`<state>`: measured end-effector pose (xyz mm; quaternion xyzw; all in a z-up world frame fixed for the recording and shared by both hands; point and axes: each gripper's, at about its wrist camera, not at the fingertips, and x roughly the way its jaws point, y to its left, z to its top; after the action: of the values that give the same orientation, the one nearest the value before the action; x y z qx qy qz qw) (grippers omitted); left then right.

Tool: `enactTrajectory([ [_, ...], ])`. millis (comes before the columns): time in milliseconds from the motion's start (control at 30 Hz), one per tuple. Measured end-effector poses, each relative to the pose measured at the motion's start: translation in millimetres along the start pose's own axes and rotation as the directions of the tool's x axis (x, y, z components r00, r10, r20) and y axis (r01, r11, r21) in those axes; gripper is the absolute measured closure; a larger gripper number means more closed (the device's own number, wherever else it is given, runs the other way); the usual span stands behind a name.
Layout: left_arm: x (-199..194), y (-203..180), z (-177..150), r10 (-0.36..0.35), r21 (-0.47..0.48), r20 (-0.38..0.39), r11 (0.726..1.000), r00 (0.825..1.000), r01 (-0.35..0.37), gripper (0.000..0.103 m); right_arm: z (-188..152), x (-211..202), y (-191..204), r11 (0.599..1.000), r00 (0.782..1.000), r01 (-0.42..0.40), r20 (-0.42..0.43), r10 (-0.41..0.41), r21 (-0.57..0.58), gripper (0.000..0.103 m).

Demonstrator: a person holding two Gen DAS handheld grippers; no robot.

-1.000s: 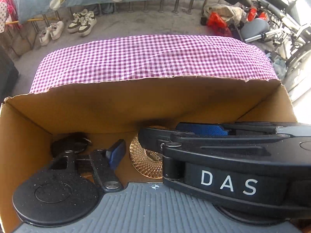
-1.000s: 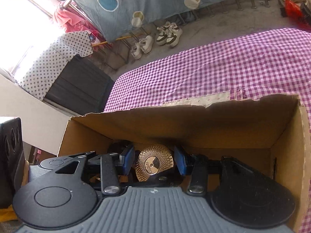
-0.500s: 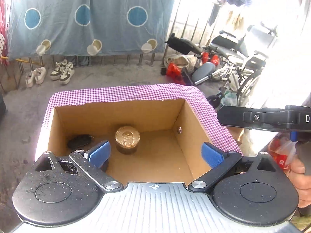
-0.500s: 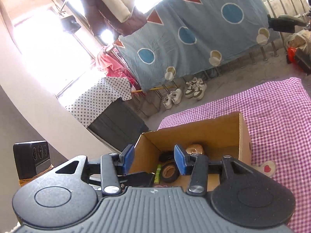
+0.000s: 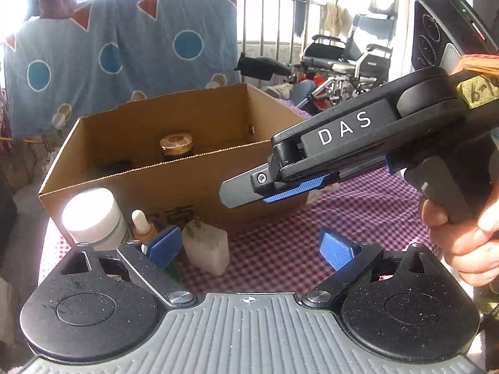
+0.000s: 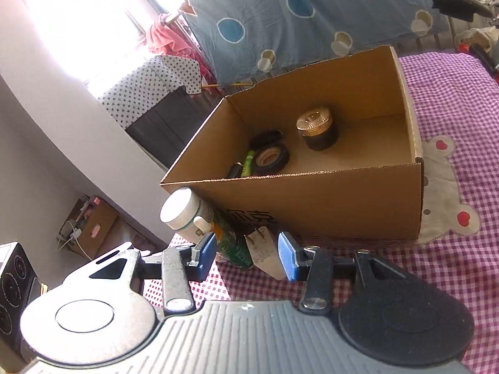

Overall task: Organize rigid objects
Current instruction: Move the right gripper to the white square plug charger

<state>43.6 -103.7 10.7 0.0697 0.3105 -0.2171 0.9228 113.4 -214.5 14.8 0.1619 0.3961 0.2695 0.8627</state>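
A purple checked cloth [image 6: 452,99] covers the tabletop, and an open cardboard box [image 6: 312,199] stands on it. Inside the box sit a dark jar with a gold lid [image 6: 318,129], black tape rolls [image 6: 269,157] and a green tube [image 6: 248,162]. Against the box's near wall stand a white-capped bottle [image 6: 181,212], a small dropper bottle [image 5: 142,224], a green bottle [image 6: 234,243] and a white plug adapter [image 5: 205,246].

The left claw [image 5: 249,246] tilts down over the cloth short of the box, its jaws wide, closing a little, nothing between them. The right claw [image 6: 246,257] also tilts down toward the bottles; its jaws stand partly apart and grip nothing. In the left wrist view it crosses from the right, held by a hand [image 5: 461,237] at its grip.
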Motion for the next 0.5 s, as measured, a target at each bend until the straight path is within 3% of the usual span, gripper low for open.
enactTrajectory([
  [33, 11, 0, -3, 0.012, 0.001, -0.025, 1.0, 1.0, -0.012, 0.013, -1, 7, 2, 1.0, 1.0, 0.008, -0.016, -0.008, -0.016, 0.057],
  [100, 28, 2, -10, 0.03, -0.003, -0.046, 1.0, 0.998, -0.031, 0.029, -2, 19, 5, 0.998, 0.999, 0.029, -0.043, -0.031, -0.049, 0.057],
  [200, 47, 8, -13, 0.051, -0.027, -0.055, 0.998, 0.997, -0.052, 0.037, -4, 32, 11, 0.994, 0.996, 0.042, -0.079, -0.05, -0.097, 0.058],
  [500, 72, 21, -22, 0.085, -0.096, -0.054, 0.991, 0.995, -0.089, 0.048, 0, 58, 15, 0.97, 0.979, 0.078, -0.165, -0.118, -0.23, 0.061],
])
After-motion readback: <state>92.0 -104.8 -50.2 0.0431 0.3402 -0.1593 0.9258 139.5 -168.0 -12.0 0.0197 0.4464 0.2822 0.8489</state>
